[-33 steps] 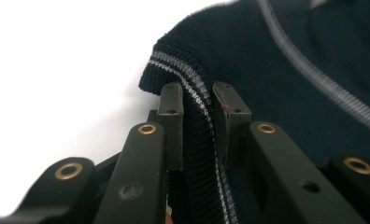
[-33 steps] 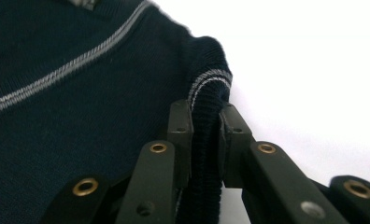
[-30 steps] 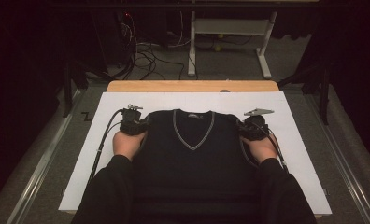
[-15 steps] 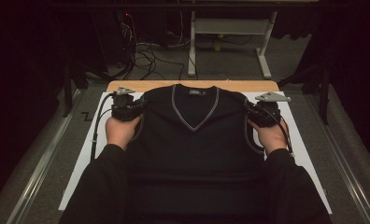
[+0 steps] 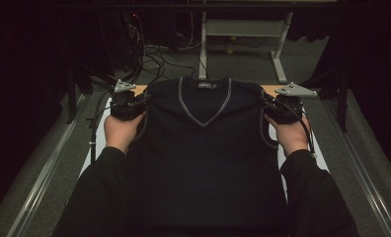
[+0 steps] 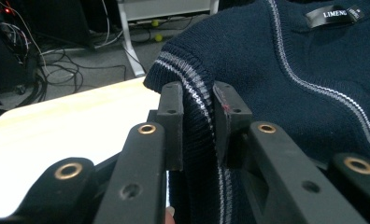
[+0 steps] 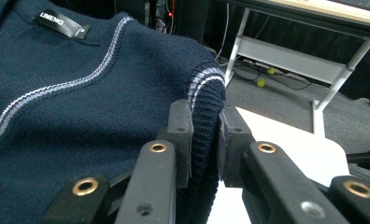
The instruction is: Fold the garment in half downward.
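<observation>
Above the white table [image 5: 96, 148], the navy sleeveless sweater [image 5: 208, 148] hangs spread between the two hands, its neck toward the far side and its hem toward the near edge; the left gripper [image 6: 195, 100] is clamped on the striped armhole rib at the left shoulder, and the right gripper [image 7: 204, 116] is clamped likewise on the rib at the right shoulder. To do this well, I would hold both hands level and evenly apart, so the knit stays taut and neither rib slips from its pads. No containers are in sight.
</observation>
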The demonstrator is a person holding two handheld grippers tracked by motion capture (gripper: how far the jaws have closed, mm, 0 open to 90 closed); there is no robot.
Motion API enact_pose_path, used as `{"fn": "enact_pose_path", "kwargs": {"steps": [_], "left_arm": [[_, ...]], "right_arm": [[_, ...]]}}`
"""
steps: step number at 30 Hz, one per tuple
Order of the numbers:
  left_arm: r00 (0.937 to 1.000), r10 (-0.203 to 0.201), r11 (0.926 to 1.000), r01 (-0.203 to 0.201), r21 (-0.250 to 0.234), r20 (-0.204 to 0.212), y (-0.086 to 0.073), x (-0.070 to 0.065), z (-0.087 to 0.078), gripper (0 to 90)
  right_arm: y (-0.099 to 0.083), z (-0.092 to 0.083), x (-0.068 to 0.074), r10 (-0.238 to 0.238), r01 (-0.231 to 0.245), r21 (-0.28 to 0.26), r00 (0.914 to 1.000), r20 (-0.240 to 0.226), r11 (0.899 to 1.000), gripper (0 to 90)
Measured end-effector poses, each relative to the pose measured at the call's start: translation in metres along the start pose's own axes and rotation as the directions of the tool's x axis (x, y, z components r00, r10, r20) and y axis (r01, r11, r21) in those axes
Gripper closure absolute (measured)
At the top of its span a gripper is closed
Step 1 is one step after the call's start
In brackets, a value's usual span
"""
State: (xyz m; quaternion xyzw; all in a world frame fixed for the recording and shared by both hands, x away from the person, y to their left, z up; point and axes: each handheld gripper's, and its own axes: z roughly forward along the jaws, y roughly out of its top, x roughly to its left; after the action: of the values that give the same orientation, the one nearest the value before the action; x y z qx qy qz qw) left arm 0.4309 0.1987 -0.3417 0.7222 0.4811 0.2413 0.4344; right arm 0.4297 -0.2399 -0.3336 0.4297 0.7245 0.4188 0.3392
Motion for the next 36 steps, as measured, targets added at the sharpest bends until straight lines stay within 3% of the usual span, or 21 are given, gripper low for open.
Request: {"fn": "enact_pose_path", "kwargs": {"steps": [3,5,13,17,21,22,25,27,29,32,34,36], "left_arm": [[0.9999,0.01,0.9999,-0.01,0.007,0.004,-0.005,-0.001,0.001,71.4],[0.9991,0.042,0.9988,-0.042,0.024,0.011,-0.014,-0.002,0.0,71.3],[0.9962,0.051,0.9987,-0.051,-0.006,0.071,-0.044,-0.006,-0.02,71.3],[0.9911,0.032,0.9987,-0.026,-0.044,0.129,-0.069,-0.01,-0.041,71.3],[0.9851,0.016,0.9982,-0.006,-0.06,0.171,-0.092,-0.016,-0.055,71.2],[0.9851,0.016,0.9982,-0.006,-0.06,0.171,-0.092,-0.016,-0.055,71.3],[0.982,0.032,0.9986,-0.024,-0.047,0.186,-0.116,-0.025,-0.066,71.2],[0.982,0.04,0.9986,-0.032,-0.042,0.185,-0.122,-0.027,-0.069,71.2],[0.9788,0.04,0.9991,-0.036,-0.024,0.201,-0.142,-0.032,-0.076,71.2],[0.9766,0.051,0.9987,-0.05,-0.013,0.209,-0.156,-0.036,-0.083,71.2],[0.9727,0.035,0.9993,-0.032,-0.017,0.229,-0.161,-0.037,-0.089,71.1],[0.9625,-0.012,0.9996,0.018,-0.019,0.271,-0.165,-0.036,-0.097,71.0]], "right_arm": [[-0.004,0.001,0.002,0.001,-0.001,0.011,1.0,-0.009,1.0,78.8],[-0.009,0.0,0.003,0.001,-0.001,0.011,0.9998,-0.019,1.0,78.8],[-0.029,-0.016,0.009,0.013,-0.014,-0.013,0.998,-0.062,1.0,78.9],[-0.051,-0.035,0.017,0.01,-0.014,-0.034,0.9948,-0.101,0.999,78.8],[-0.07,-0.05,0.026,-0.022,0.016,-0.049,0.9933,-0.114,0.999,78.8],[-0.07,-0.05,0.026,-0.022,0.016,-0.049,0.9933,-0.114,0.999,78.8],[-0.089,-0.063,0.035,-0.048,0.042,-0.05,0.9904,-0.129,0.998,78.8],[-0.093,-0.067,0.037,-0.045,0.038,-0.049,0.9901,-0.133,0.998,78.8],[-0.108,-0.078,0.042,-0.031,0.023,-0.051,0.9879,-0.152,0.998,78.8],[-0.121,-0.086,0.05,-0.059,0.051,-0.048,0.9849,-0.163,0.998,78.8],[-0.128,-0.093,0.053,-0.072,0.065,-0.052,0.9831,-0.168,0.997,78.8],[-0.137,-0.1,0.055,-0.069,0.059,-0.064,0.9828,-0.172,0.996,78.8]]}}
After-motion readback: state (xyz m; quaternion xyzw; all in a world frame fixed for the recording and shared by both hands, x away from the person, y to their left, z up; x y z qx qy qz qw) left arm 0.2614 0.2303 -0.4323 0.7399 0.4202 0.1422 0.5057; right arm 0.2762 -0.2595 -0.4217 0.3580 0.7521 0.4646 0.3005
